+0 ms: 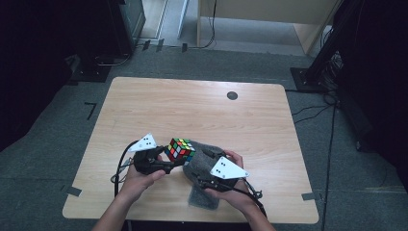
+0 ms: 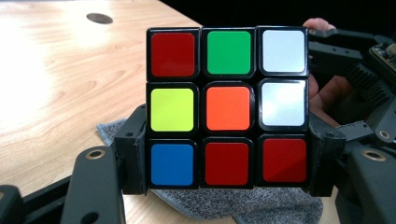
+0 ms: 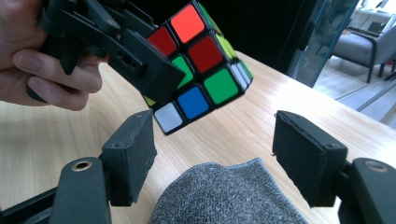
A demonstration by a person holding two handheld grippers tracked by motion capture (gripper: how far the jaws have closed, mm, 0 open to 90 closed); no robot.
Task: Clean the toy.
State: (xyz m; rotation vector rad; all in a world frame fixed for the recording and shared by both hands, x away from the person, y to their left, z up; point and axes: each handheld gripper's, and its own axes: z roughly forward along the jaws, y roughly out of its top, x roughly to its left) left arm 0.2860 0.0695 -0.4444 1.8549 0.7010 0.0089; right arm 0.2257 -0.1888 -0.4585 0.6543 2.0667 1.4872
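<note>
A scrambled Rubik's cube (image 1: 180, 149) is held just above the wooden table (image 1: 192, 110) near its front middle. My left gripper (image 1: 174, 158) is shut on it, with the pads (image 2: 133, 154) pressing on the bottom row of the cube (image 2: 227, 107) from both sides. A grey cloth (image 1: 202, 195) lies on the table under and right of the cube. My right gripper (image 3: 212, 154) stands open above the cloth (image 3: 224, 196), pads clear of it, with the cube (image 3: 196, 65) a little ahead of its jaws.
A dark round grommet (image 1: 232, 95) sits in the table's far side. Black stands and cables (image 1: 327, 62) crowd the floor at the right, dark equipment (image 1: 110, 33) at the far left. The table's front edge (image 1: 192, 220) is close to the hands.
</note>
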